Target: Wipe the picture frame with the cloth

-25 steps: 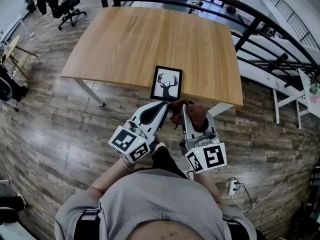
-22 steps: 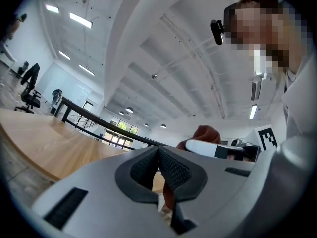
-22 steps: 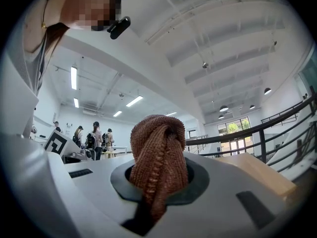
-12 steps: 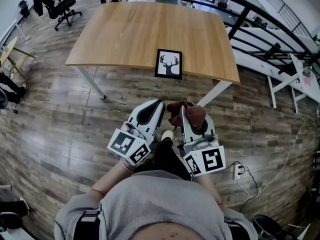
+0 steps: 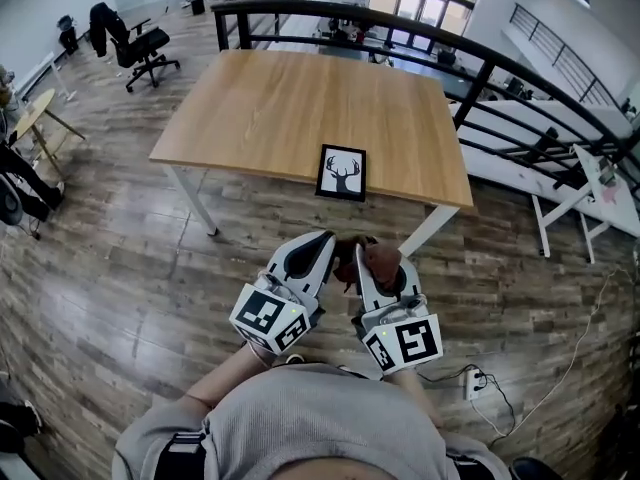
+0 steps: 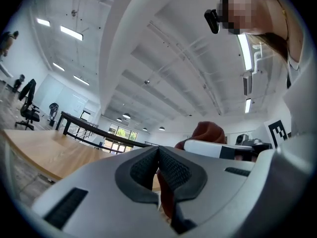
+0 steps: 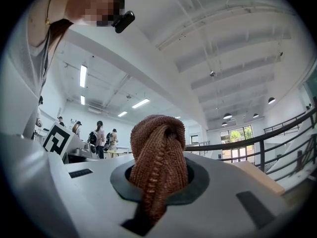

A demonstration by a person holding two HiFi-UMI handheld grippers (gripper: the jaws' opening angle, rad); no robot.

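— Wood-plank floor (image 5: pixel 110 268) all round, with one pale wooden surface (image 5: pixel 280 98) standing in the middle of it. What do the jaws hold?

— The right gripper (image 5: pixel 366 260) has its jaws clenched on a rust-brown knitted cloth (image 7: pixel 159 152). A bunched fold stands up above the pads and a strip hangs below them.

— And the left gripper (image 6: pixel 158 157)?

— Its jaws are pressed together, ribbed pads meeting, with nothing caught between them. The brown cloth shows just beyond, to the right.

— Where are the two grippers?

— Side by side, close to the person's grey top (image 5: pixel 320 418), over the floor and short of the surface's near edge.

— The picture frame (image 5: pixel 341 172)?

— It lies flat on the surface at the near edge, towards the right, well apart from both grippers. It has a black border and a white sheet with a dark antlered deer head.

— Further out?

— A black railing (image 5: pixel 500 53) runs beyond the far and right sides of the surface. A black office chair (image 5: pixel 140 40) stands at far left, and a white power strip (image 5: pixel 472 380) lies on the floor at near right.
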